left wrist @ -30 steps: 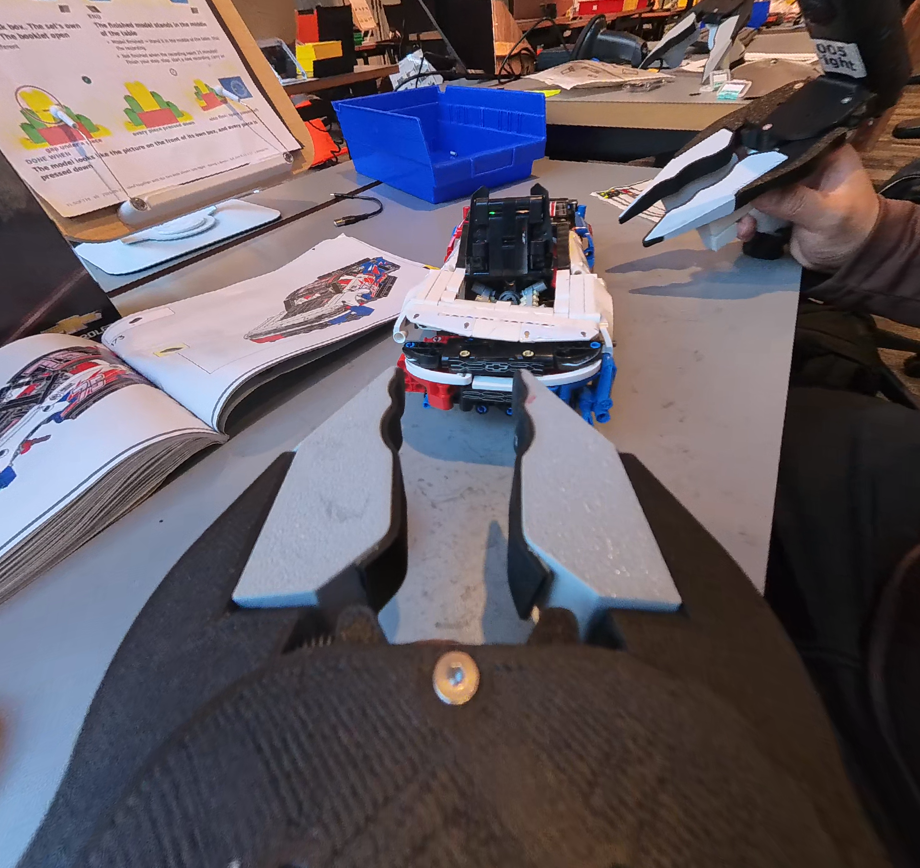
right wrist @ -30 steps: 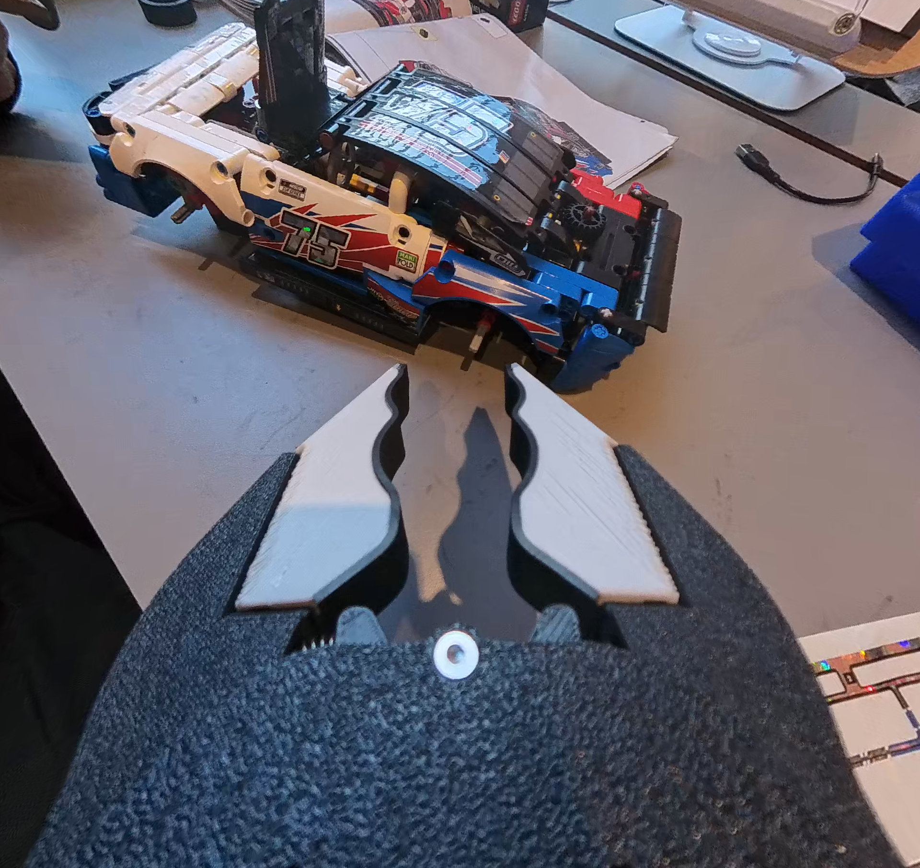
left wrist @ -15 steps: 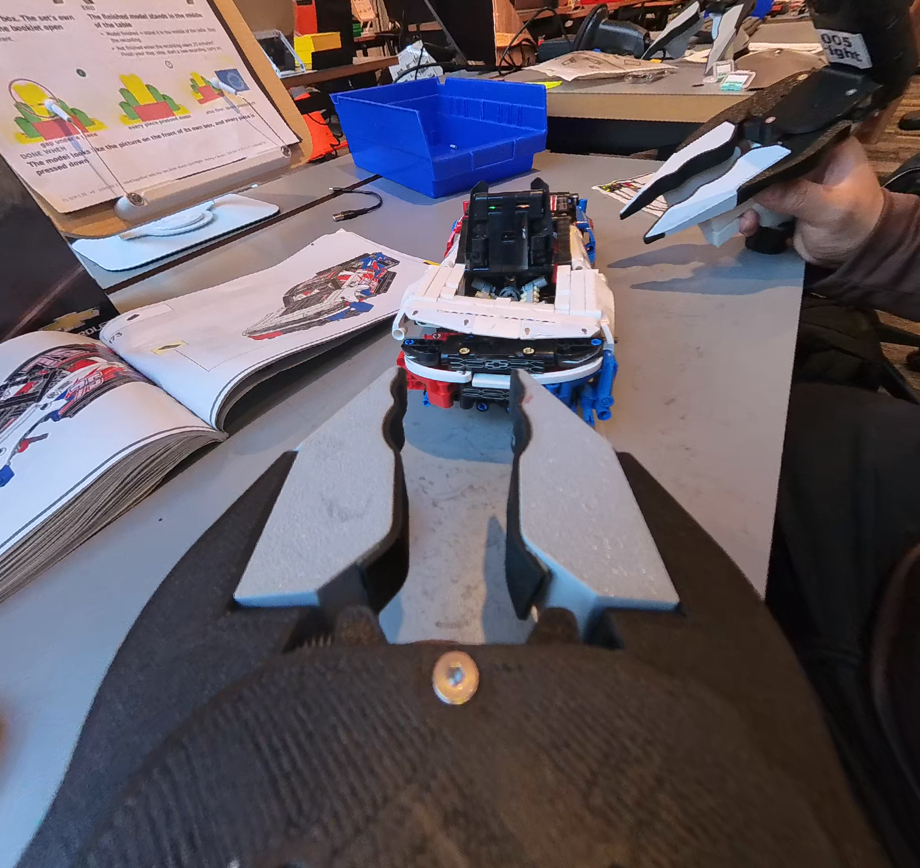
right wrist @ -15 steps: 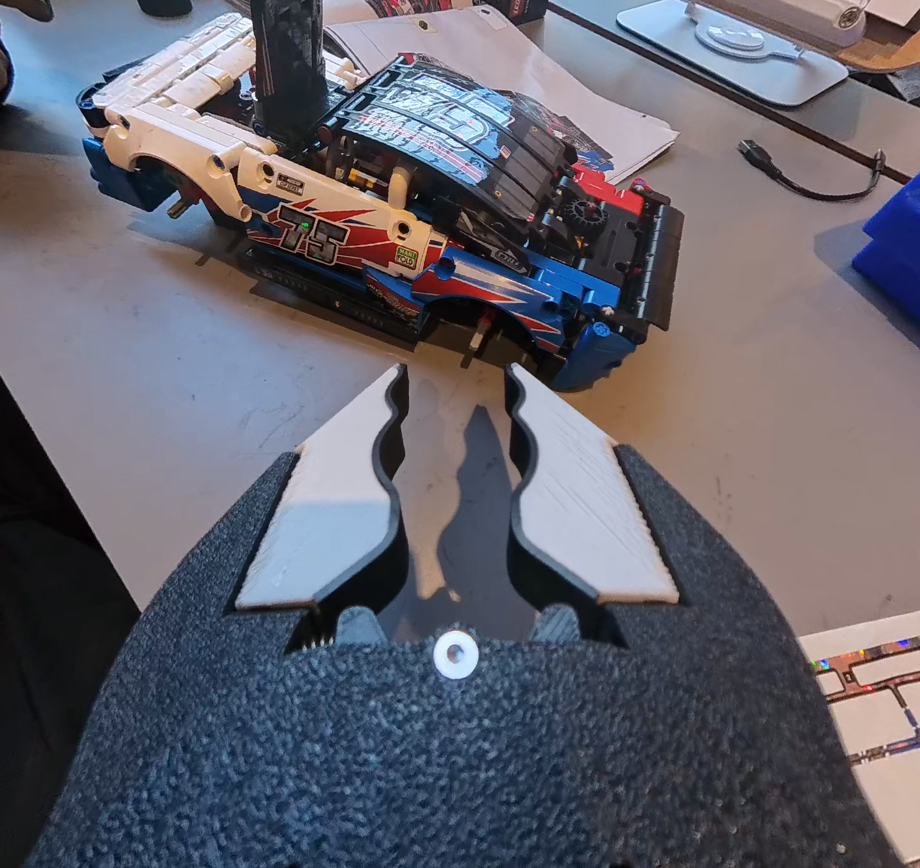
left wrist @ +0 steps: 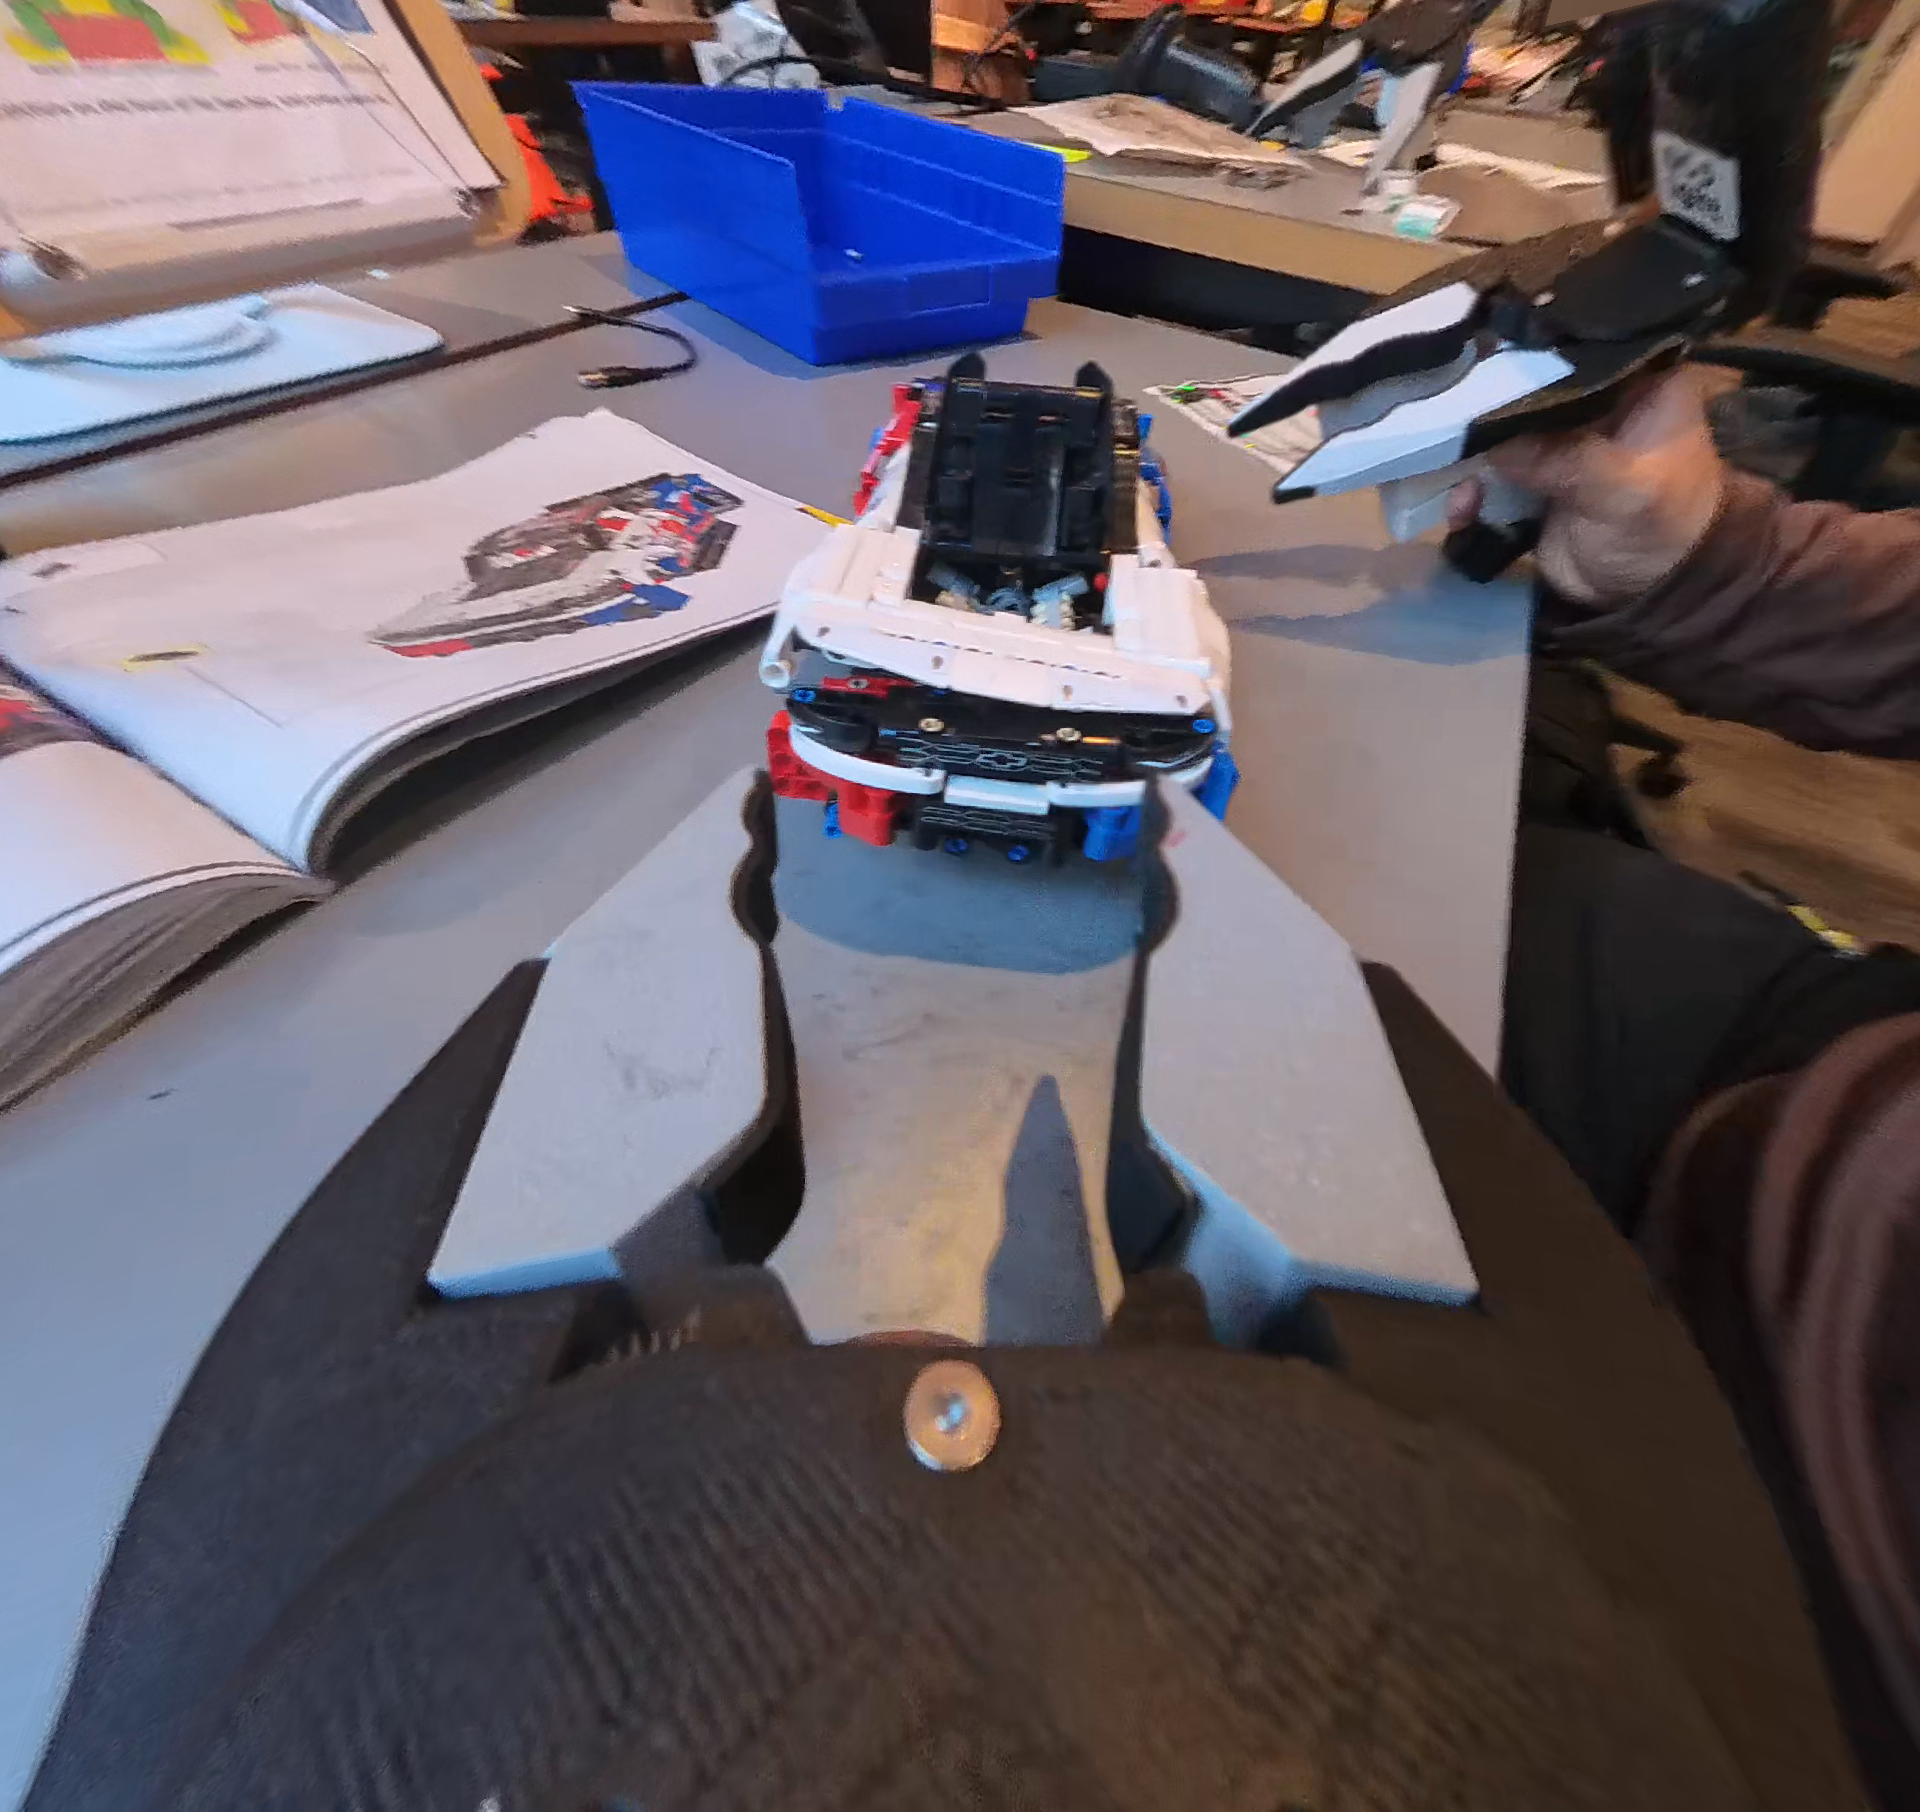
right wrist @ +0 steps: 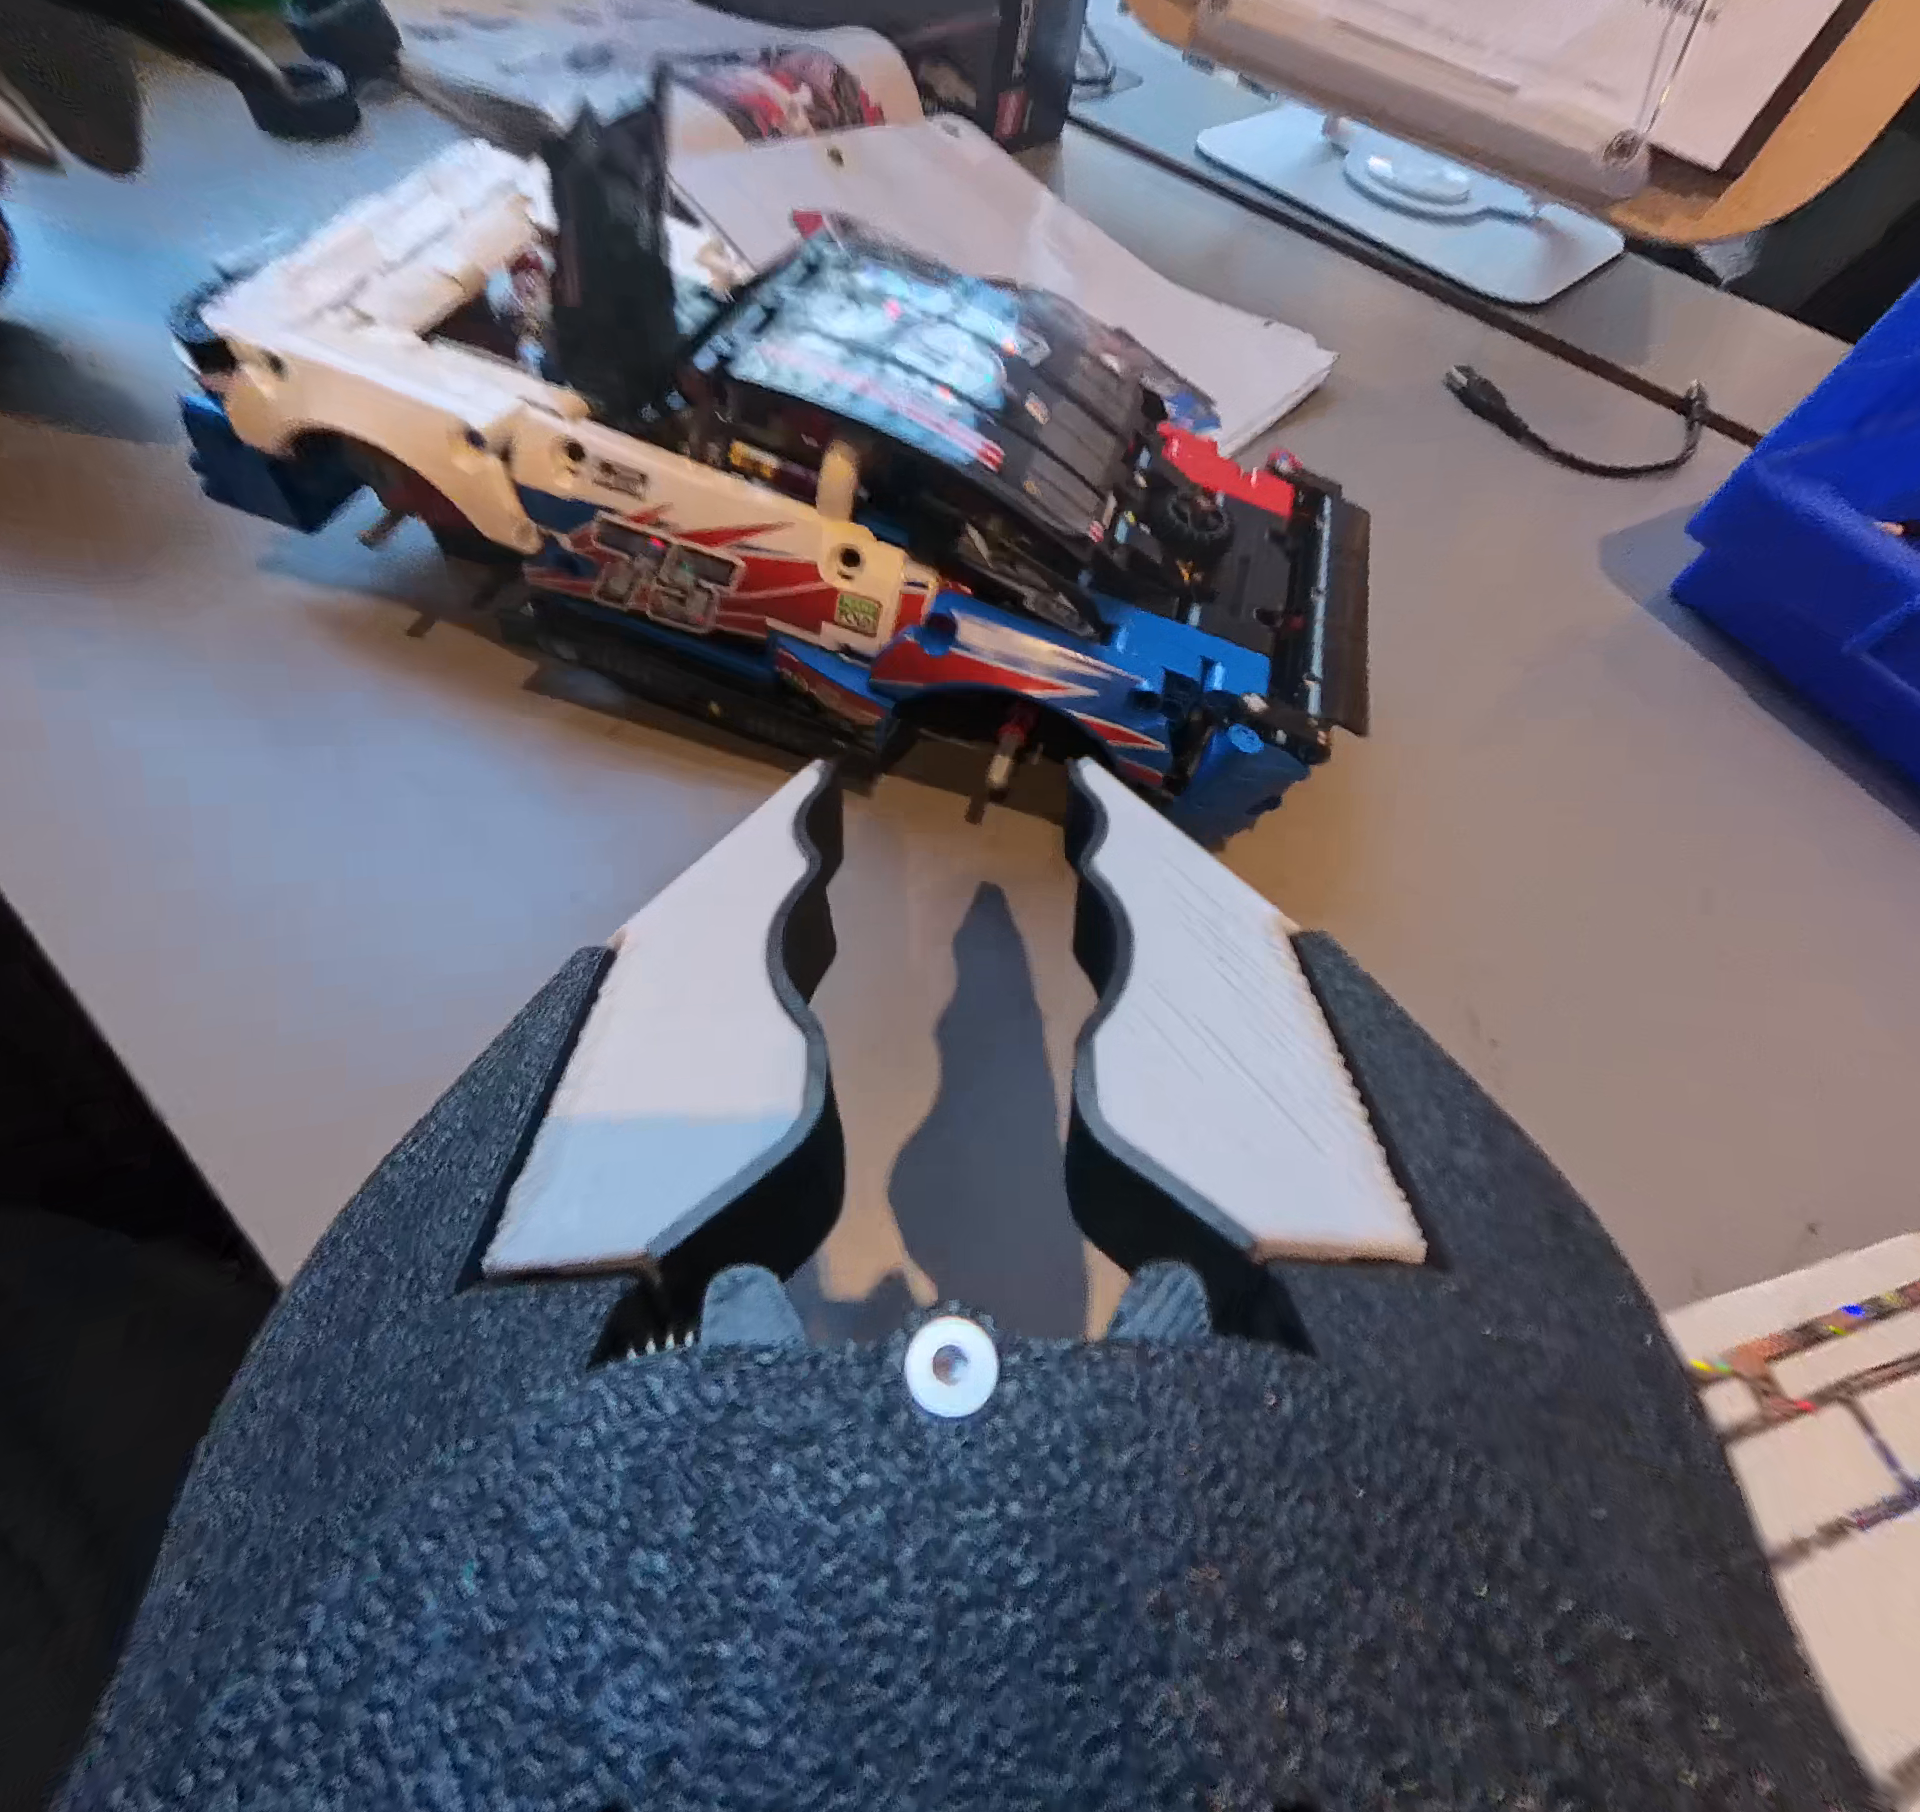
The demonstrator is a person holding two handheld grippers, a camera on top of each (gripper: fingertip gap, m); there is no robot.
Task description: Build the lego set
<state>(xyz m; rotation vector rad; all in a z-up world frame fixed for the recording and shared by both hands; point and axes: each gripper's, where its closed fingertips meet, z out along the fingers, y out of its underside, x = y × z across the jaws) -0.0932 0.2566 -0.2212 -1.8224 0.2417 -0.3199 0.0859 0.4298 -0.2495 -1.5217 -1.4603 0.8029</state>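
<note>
Left gripper (left wrist: 958,806) jaws spread much wider than half a second ago, now flanking the nose of the lego car (left wrist: 1003,640); nothing clasped.

Right gripper (right wrist: 948,775) parted as before and empty, tips just beside the rear wheel arch of the same one car (right wrist: 790,505), seen side-on. Car resting on the grey table (left wrist: 1351,723), black hood panel raised upright. Beside it on the left, one open instruction booklet (left wrist: 364,640). Farther back, one blue bin (left wrist: 831,204), one black cable (left wrist: 634,360), one propped instruction sheet on a stand (left wrist: 208,79). In the right wrist view, two loose black tyres (right wrist: 322,48) beyond the car's front, blurred.
</note>
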